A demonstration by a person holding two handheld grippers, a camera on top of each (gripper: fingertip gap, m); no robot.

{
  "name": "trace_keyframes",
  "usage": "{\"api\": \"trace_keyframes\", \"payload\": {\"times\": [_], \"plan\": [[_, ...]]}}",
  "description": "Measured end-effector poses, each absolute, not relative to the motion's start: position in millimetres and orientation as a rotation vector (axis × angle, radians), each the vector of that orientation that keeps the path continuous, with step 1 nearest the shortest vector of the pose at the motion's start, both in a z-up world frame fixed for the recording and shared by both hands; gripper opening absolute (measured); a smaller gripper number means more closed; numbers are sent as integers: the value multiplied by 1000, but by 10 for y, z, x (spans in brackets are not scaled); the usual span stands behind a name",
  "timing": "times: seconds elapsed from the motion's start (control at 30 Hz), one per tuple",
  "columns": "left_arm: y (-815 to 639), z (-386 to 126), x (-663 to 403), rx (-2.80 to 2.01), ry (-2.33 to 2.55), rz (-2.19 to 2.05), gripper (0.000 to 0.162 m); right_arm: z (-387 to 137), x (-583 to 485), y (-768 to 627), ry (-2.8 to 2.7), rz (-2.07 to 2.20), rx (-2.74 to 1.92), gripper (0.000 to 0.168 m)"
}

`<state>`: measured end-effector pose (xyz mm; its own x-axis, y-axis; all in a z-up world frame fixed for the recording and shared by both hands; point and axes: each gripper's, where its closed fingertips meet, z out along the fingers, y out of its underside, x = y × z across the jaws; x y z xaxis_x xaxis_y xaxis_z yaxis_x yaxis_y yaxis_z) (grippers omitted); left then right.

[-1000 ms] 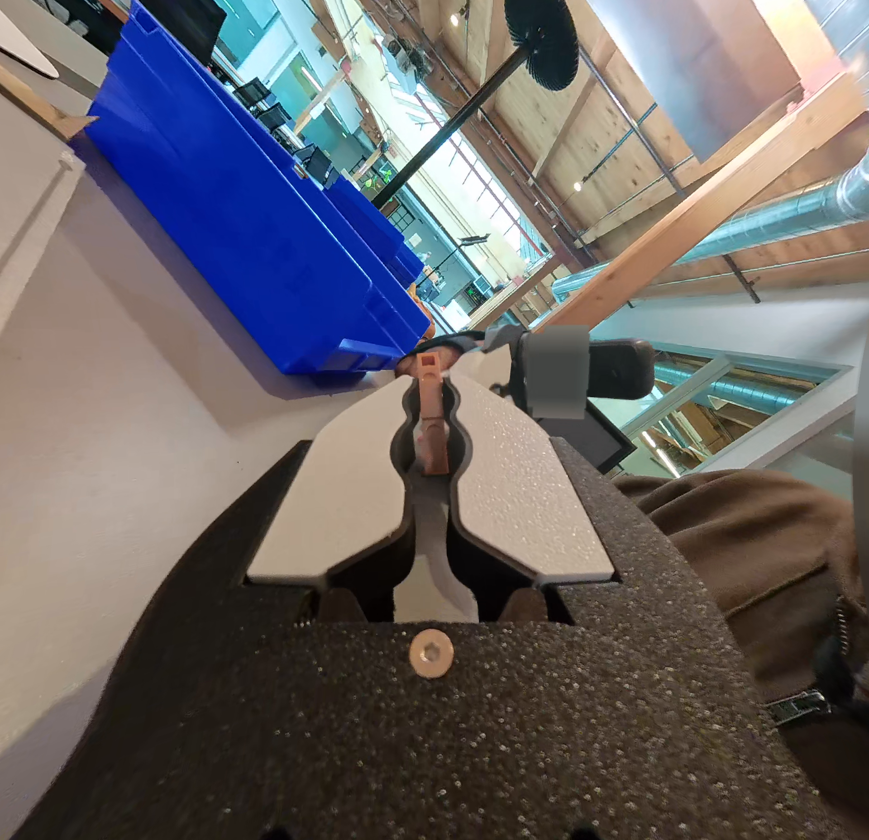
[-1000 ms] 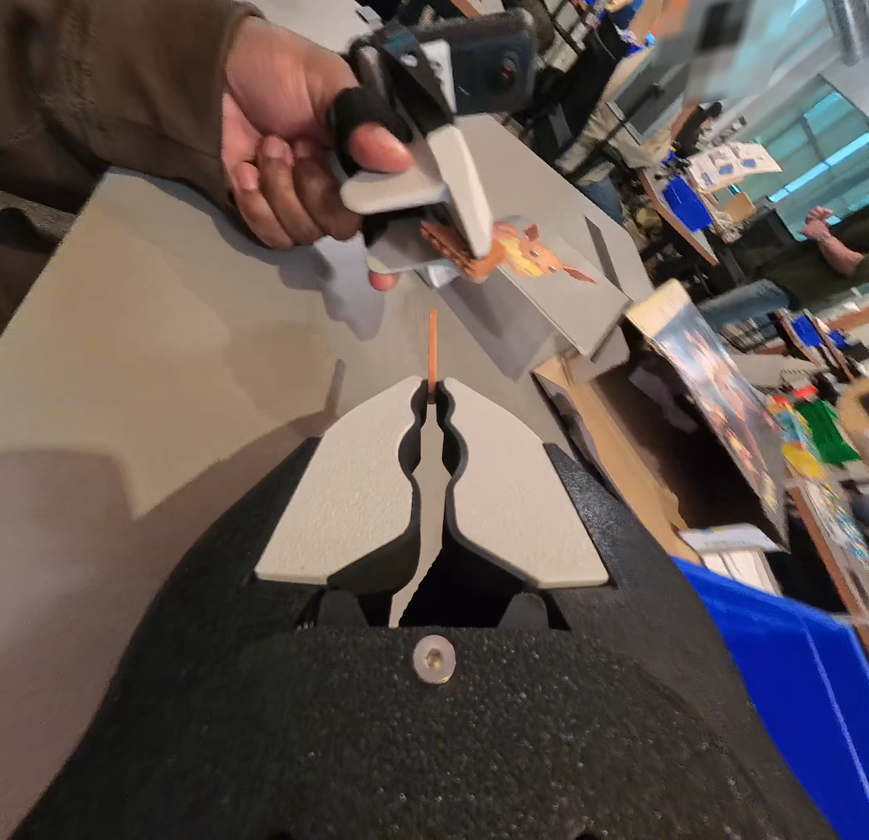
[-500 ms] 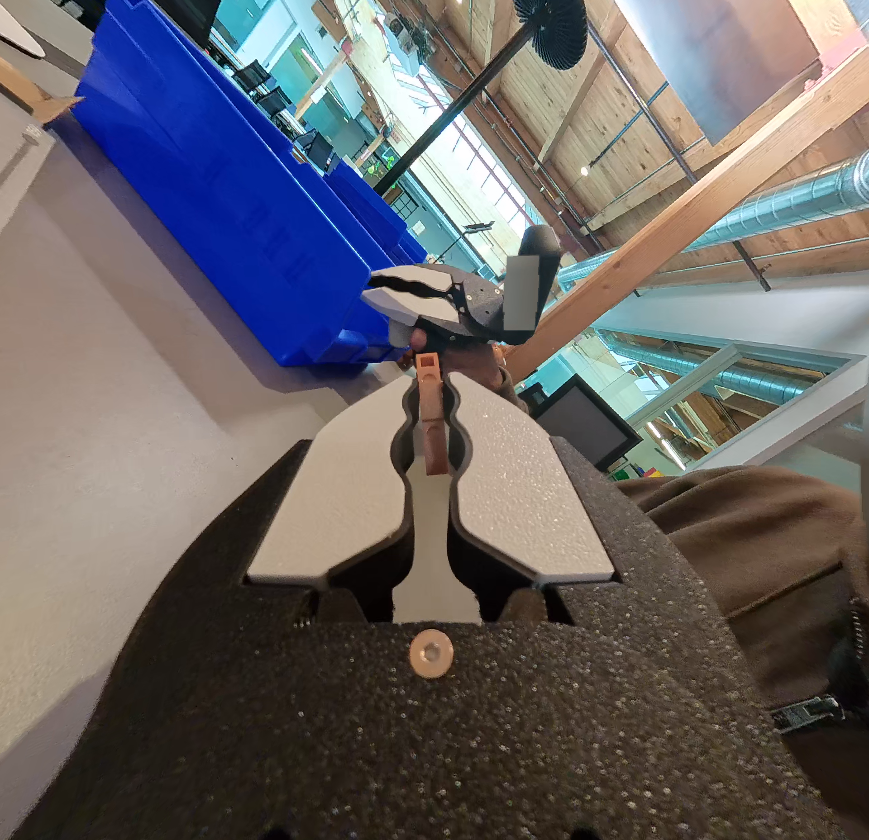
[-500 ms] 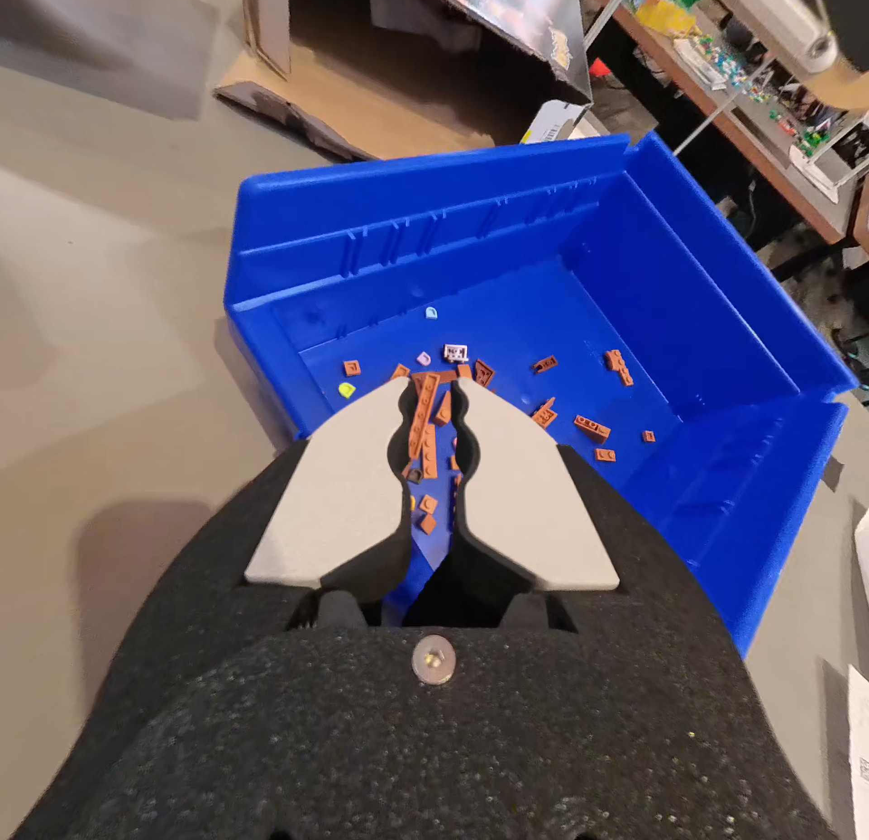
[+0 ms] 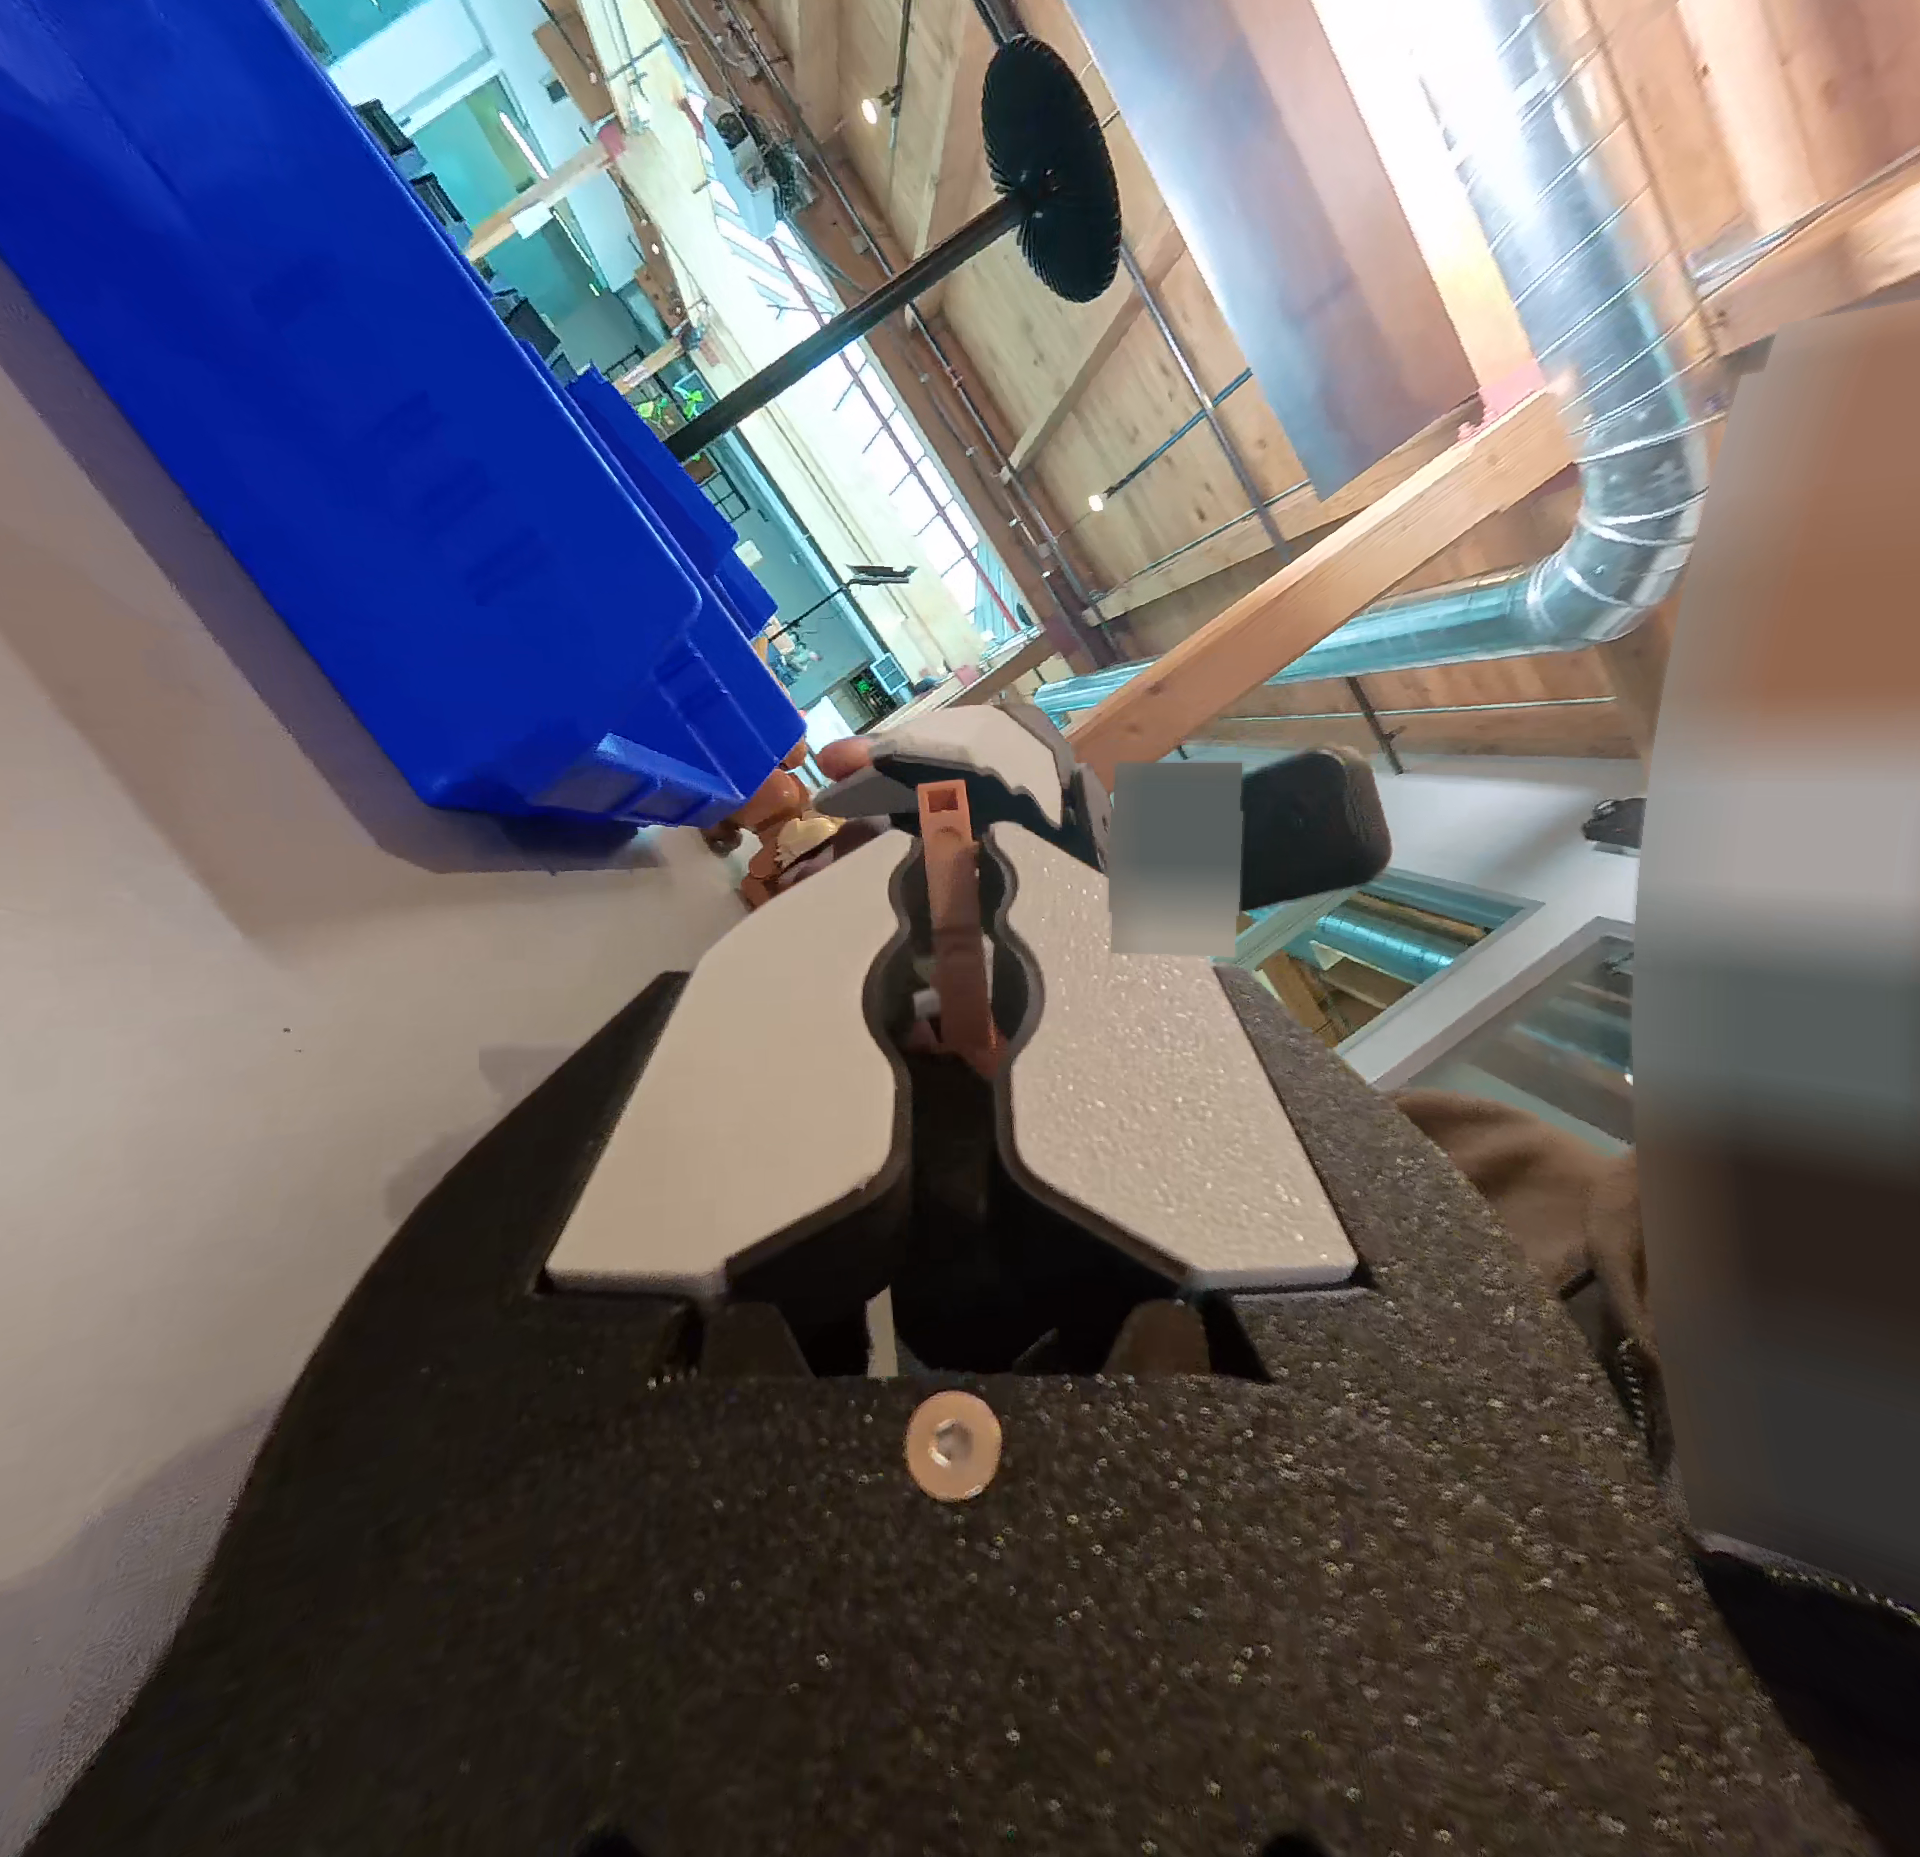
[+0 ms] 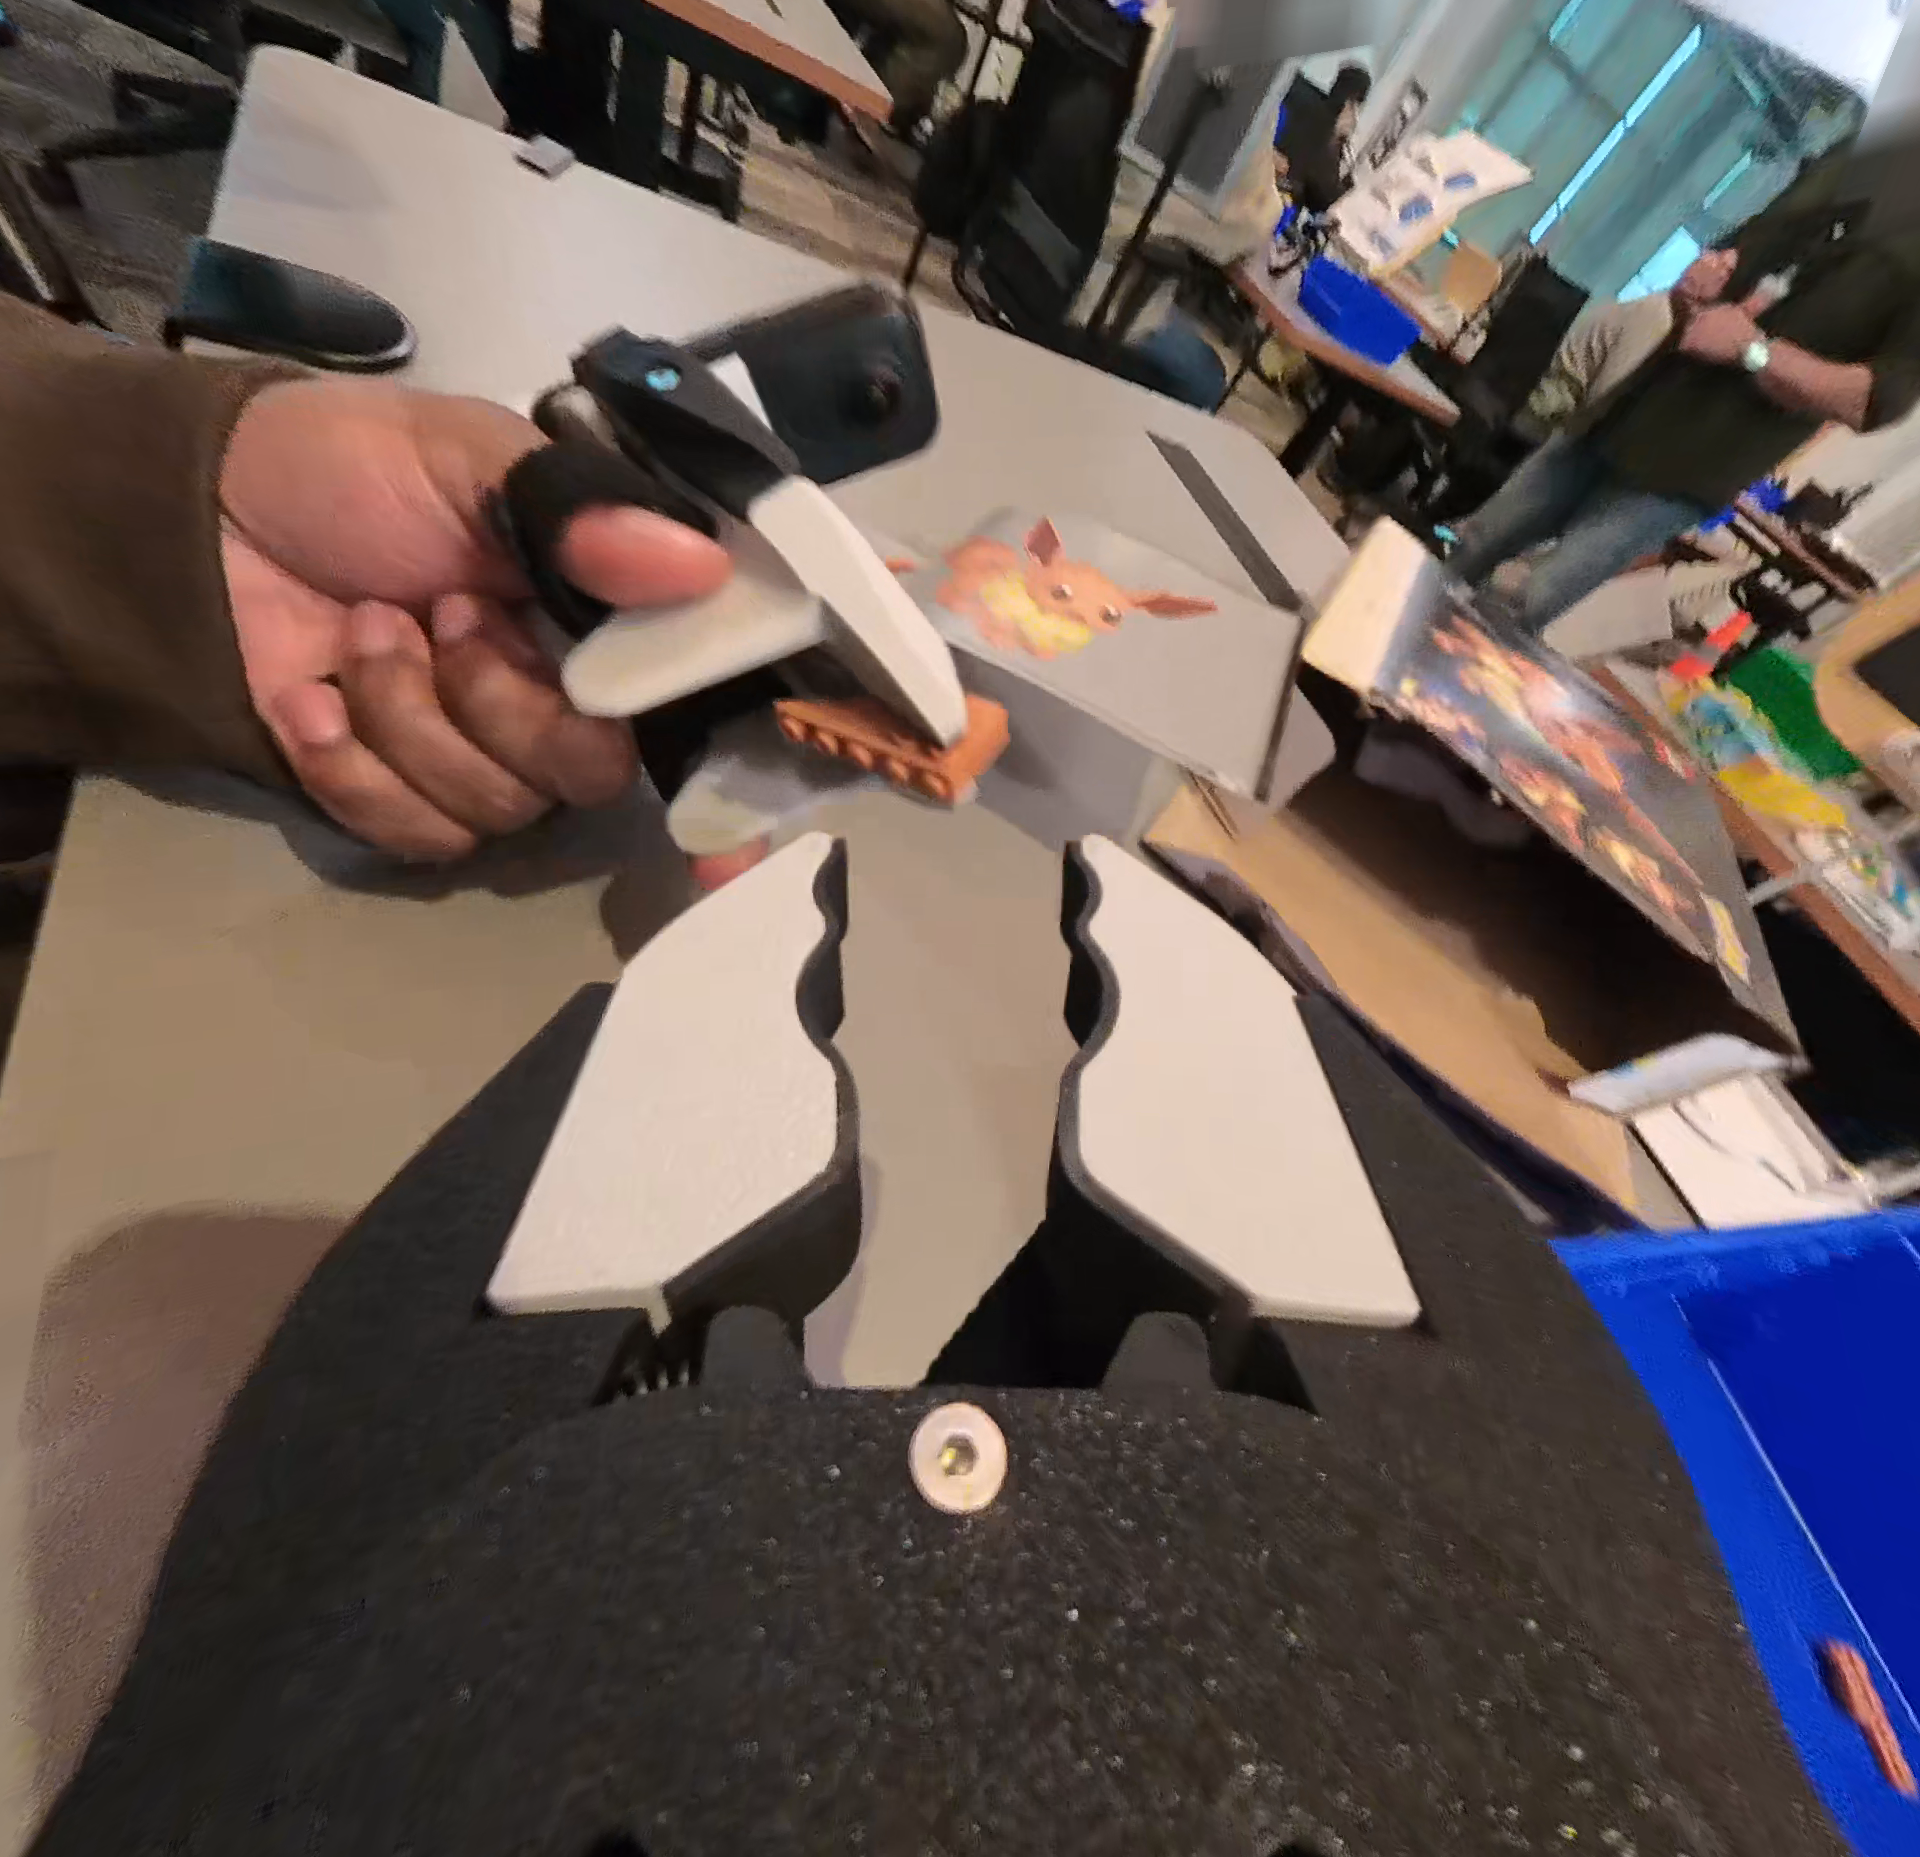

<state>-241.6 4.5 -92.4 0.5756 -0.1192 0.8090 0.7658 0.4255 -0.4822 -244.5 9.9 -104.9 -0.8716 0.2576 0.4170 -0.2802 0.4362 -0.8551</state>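
Note:
My left gripper [image 5: 951,851] is shut on a long brown brick plate [image 5: 958,940] that stands on edge between its pads and sticks out past the tips. In the right wrist view a hand [image 6: 416,602] holds that left gripper [image 6: 951,758], with the studded brown plate [image 6: 852,739] clamped in it, above the grey table [image 6: 260,976]. My right gripper [image 6: 951,862] is open and empty, its tips just below the plate. Its grey fingers [image 5: 966,742] show right behind the plate's tip in the left wrist view.
A blue bin [image 5: 416,457] stands on the table to the left; its corner [image 6: 1766,1392] shows at the lower right with a brown piece inside. A small brown figure [image 5: 779,831] lies by it. A grey box with an orange creature picture [image 6: 1049,592] and an open cardboard box [image 6: 1403,976] lie beyond. A person [image 6: 1714,353] stands behind. My two grippers' fingertips are within a few centimetres of each other.
My right gripper, shut on a thin brown piece a second ago, swung over the blue bin, came back to the left gripper and now stands open and empty. The left gripper kept its plate.

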Motion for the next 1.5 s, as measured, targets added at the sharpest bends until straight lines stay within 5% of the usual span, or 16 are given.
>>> {"api": "trace_keyframes", "payload": {"times": [0.33,0.6,1.3,1.5], "plan": [[8,-934,-2496,-862,-839,-617,9,-1113,-2411,-218,-2071,1389,-16,59],[74,-921,-2473,-827,-836,-623,9,-1085,-2451,-202,-2018,1377,-56,44],[202,-903,-2176,-1038,-695,-735,11,-1095,-2138,-109,-2196,1404,516,44],[117,-808,-2237,-951,-658,-650,10,-1017,-2152,-122,-2275,1616,263,51]]}}
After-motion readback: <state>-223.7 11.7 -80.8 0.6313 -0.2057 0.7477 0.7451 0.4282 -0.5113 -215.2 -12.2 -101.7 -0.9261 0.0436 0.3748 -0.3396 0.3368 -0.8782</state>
